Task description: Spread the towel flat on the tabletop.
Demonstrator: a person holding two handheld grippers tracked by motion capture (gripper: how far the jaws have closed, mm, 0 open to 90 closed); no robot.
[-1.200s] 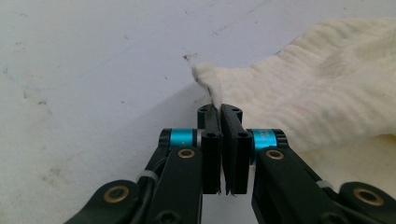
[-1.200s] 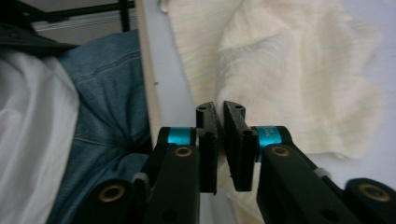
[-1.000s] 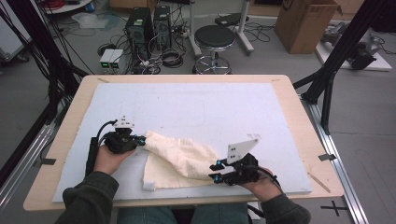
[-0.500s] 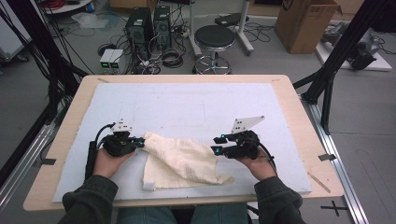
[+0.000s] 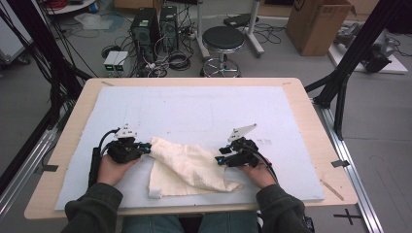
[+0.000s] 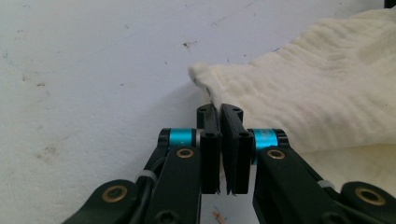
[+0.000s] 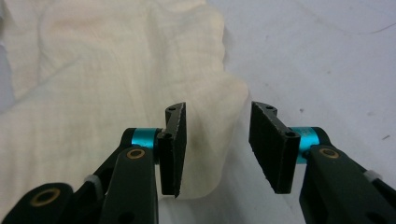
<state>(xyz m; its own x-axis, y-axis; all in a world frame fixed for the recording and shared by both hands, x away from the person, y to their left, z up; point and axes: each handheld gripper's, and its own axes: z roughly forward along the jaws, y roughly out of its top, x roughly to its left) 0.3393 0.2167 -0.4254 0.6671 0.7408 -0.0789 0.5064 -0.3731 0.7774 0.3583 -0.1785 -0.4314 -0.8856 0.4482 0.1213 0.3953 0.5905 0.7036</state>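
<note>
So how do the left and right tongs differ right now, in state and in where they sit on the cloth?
The left tongs are shut, pinching an edge of the cream cloth near its left corner; the right tongs are open, grasping nothing. The left tongs hold the cloth's left end, while the right tongs straddle a raised fold at its right edge. Both sit low over the white mat, pointing inward at the cloth.

This is a lab or robotics test room. The wooden table (image 5: 311, 126) carries a white foam board (image 5: 204, 111) and stands inside a frame of black metal struts (image 5: 357, 53). Behind it, on a grey floor, are 2 computer towers (image 5: 155, 22), tangled cables (image 5: 167, 60), a round stool (image 5: 222, 41) and a cardboard box (image 5: 318, 22).
</note>
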